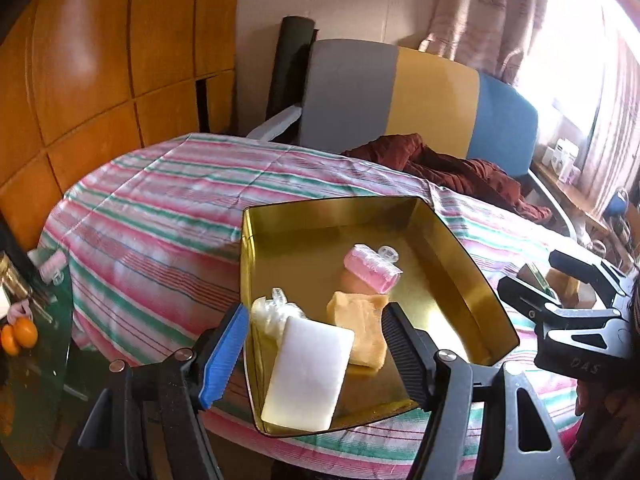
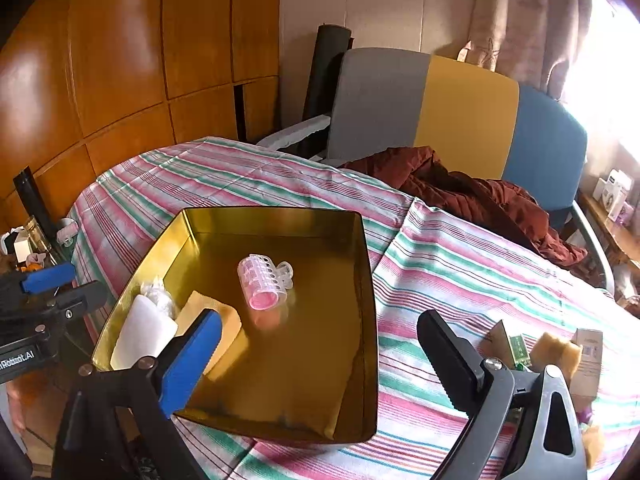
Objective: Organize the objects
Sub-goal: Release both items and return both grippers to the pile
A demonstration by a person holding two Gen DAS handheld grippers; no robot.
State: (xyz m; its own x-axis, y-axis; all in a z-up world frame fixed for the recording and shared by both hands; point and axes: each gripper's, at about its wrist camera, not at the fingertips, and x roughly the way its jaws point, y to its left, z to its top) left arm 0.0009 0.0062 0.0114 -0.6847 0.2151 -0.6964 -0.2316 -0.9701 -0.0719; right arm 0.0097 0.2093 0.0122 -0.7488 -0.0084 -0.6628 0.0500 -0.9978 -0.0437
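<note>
A shallow gold metal tin (image 2: 362, 280) on the pink-and-green striped tablecloth (image 2: 460, 264) already holds four things: a pink plastic hair roller with a clear clip (image 2: 264, 280) near its middle, and, crowded at 8 o'clock in the right wrist view, a white rectangular soap bar (image 2: 142, 330), a yellow sponge block (image 2: 228, 320) and a crumpled clear plastic wrap (image 2: 158, 292). Sorting looks partly done, since small cardboard boxes and a tan sponge piece (image 2: 556, 350) lie on the cloth at 4 o'clock, outside the tin. The right gripper (image 2: 320, 344) hangs above the tin's near rim, its jaws spread wide and grasping nothing. The left gripper (image 1: 314, 344) is also released, parted over the soap bar without pressing it
</note>
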